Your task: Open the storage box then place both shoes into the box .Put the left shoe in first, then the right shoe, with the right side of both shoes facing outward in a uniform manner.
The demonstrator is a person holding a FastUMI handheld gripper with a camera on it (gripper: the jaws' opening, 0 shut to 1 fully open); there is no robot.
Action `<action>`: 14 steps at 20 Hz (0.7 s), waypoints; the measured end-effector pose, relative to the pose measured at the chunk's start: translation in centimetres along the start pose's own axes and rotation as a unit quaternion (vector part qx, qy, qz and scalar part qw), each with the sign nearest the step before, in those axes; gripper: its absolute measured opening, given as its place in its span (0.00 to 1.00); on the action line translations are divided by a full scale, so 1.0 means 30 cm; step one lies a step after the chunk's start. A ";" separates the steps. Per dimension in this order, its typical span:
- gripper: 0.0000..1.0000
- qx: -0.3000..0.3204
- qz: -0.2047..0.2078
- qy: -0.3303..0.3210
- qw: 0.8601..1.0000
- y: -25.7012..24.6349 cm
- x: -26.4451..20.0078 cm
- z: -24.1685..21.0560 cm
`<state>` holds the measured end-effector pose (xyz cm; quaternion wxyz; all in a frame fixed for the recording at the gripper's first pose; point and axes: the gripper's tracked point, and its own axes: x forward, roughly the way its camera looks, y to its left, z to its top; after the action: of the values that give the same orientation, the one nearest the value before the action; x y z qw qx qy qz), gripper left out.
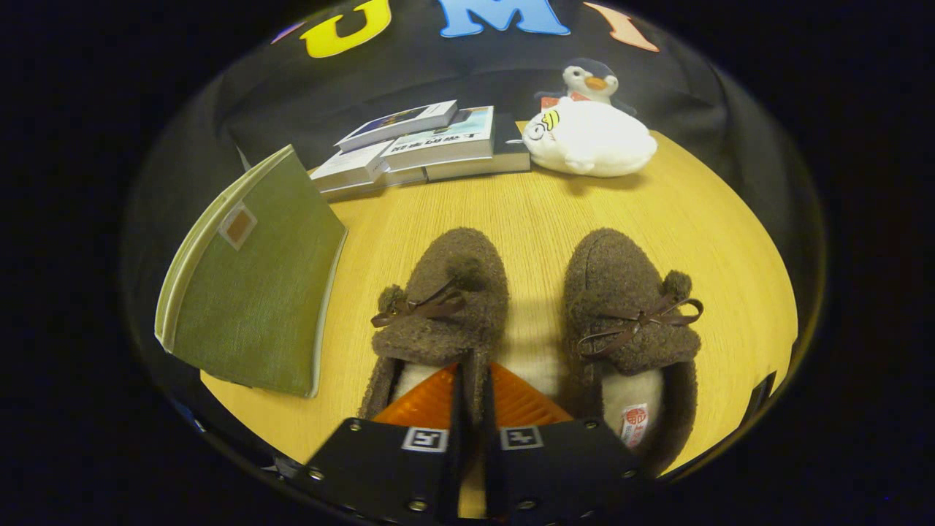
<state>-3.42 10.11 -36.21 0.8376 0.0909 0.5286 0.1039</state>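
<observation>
The table (526,212), light wood grain, carries everything here; both shoes sit on it, so by the look of things neither has been boxed yet.

The storage box (256,292), if that green cloth-covered piece with the pale rim is it, stands tilted well off to the left of your tongs and somewhat ahead of them. You cannot tell from this angle whether you are looking at a raised lid or a side panel, so whether the opening step is done stays unsettled. Check before you carry anything over.

The left shoe (442,314), brown and fuzzy with a small bow, lies directly ahead of the tongs with its toe pointing away. Your gripper (471,387) has its fingers drawn close together across the inner side wall of that shoe's collar: one finger inside the opening on the pale lining, the other outside in the gap between the shoes. It reads as clamped on the wall. Judged from this, you are at the pick of the first shoe.

The right shoe (632,321) lies just to the right of the tongs, parallel to its mate and close beside it, untouched.

Left to do: lift, carry left, seat it right side outward, then repeat.

Beyond the shoes: a stack of books (420,150) ahead-left, a white plush (592,139) ahead-right, a small penguin toy (590,79) behind it. None of them lies between the tongs and the green piece.
</observation>
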 end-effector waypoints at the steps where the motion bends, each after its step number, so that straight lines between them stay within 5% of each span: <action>1: 0.06 0.013 0.004 0.008 1.000 0.006 0.001 -0.008; 6: 0.00 0.034 -0.007 -0.006 0.999 -0.001 -0.039 0.060; 14: 0.00 0.066 0.048 -0.031 0.996 0.151 -0.219 0.205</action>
<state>-0.98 12.43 -26.72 0.8397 0.1750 0.5030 0.1060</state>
